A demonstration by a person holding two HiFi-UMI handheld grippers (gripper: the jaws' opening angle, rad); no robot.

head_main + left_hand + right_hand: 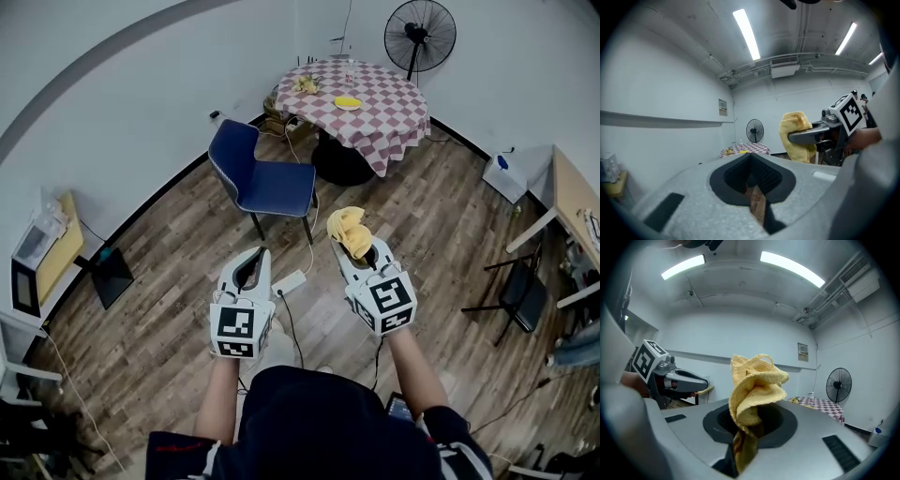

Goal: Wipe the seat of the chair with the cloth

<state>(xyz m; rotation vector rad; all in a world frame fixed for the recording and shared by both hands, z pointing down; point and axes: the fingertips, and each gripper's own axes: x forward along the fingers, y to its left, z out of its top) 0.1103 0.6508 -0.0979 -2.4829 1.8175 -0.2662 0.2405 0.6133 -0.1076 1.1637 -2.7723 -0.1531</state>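
A blue chair [263,180] stands on the wood floor ahead of me, its seat [277,188] bare. My right gripper [351,246] is shut on a bunched yellow cloth [349,229], which sticks up out of its jaws [754,394] and is also seen from the side [798,136]. My left gripper [253,267] is shut with nothing in it; its jaws stand together [752,176]. Both grippers hover side by side, well short of the chair and above the floor.
A round table [354,101] with a checked cloth stands behind the chair, a floor fan [419,36] beyond it. A white power strip [289,281] and cables lie on the floor below the grippers. A desk [574,200] and a dark chair [518,291] stand at the right.
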